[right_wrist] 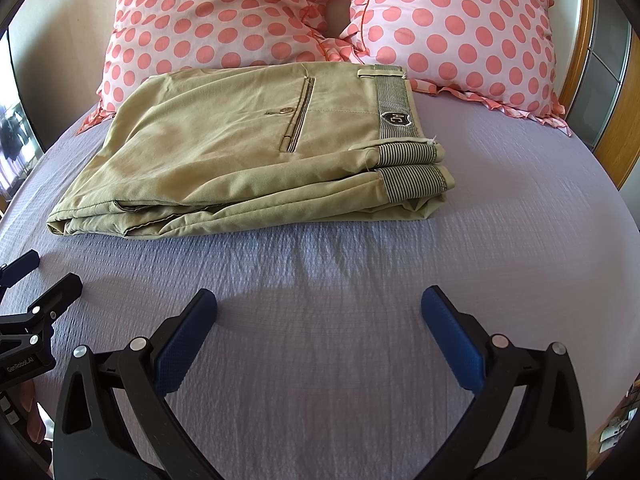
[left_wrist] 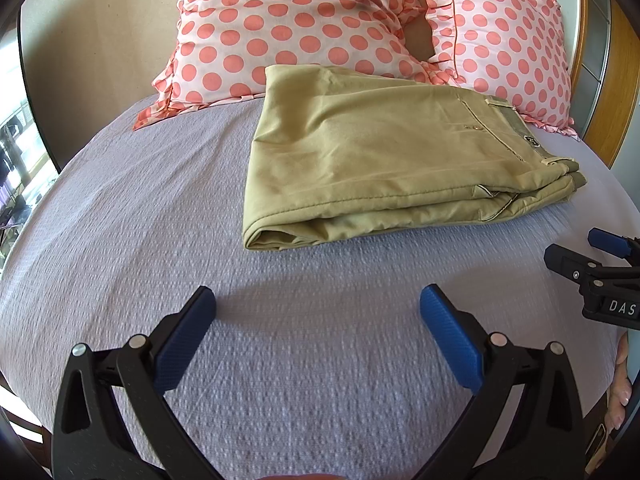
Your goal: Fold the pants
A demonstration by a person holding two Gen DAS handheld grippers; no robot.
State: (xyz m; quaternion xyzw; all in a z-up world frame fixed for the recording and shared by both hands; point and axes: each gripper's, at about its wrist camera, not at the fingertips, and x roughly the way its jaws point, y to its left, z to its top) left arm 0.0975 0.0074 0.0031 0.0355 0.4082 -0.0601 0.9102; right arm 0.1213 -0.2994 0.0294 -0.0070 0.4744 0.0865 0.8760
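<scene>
The left gripper [left_wrist: 318, 300] is wide open and holds nothing. The right gripper [right_wrist: 319, 300] is wide open and empty too. Both hang over the bumpy purple bed sheet [right_wrist: 340, 340]. The pants [right_wrist: 240, 152] lie near the two spotty pink pillows [right_wrist: 224, 20], touching them at the back. The pants are tan, soft and smooth, with a stripy waistband [right_wrist: 394, 104]. They look folded into a flat stack, so the job seems done.

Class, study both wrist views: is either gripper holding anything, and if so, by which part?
Nothing is held. The left gripper and right gripper both have open jaws over the lilac bedspread, apart from the folded khaki cotton pants.
</scene>
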